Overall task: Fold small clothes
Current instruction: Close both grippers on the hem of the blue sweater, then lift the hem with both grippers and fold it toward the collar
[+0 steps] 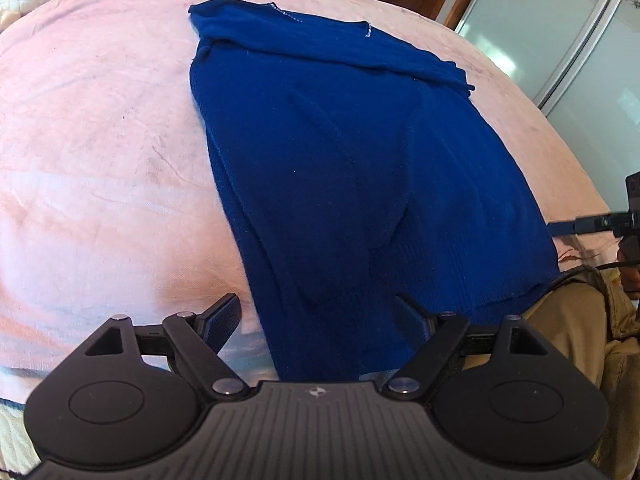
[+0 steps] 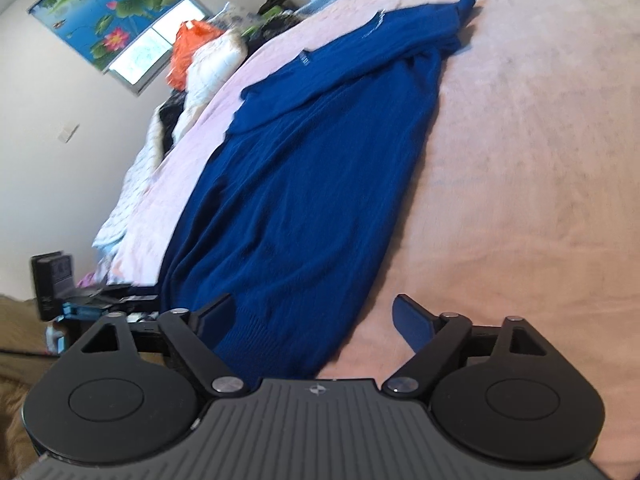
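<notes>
Pink bedding covers a big bed [image 1: 100,128], and a blue sweater [image 1: 360,152] lies flat on it, running from the near edge up toward the middle, with its sleeves folded across the top part. Behind the bed there is a pile of clothes [image 2: 224,40] by the wall and a picture of pink flowers and green leaves [image 2: 112,12] over a window. The left gripper [image 1: 318,316] hangs over the bottom hem of the sweater at the near edge of the bed, with its jaws spread wide and nothing pinched. The right gripper [image 2: 314,320] is at the other bottom corner of the sweater, also spread wide and holding nothing. One of its fingers is over the hem and the other is over the pink bedding. I think the next job is to grab the hem and fold it up. A gripper could pinch the pink bedding along with the sweater, and then the bedding would lift too. It could also catch only the top layer, and the fold would come out crooked. If one side lifts before the other, the sleeves could slide out. A small tag [image 2: 303,57] shows near the neck, but it is too tiny to read. No other words can be read.
</notes>
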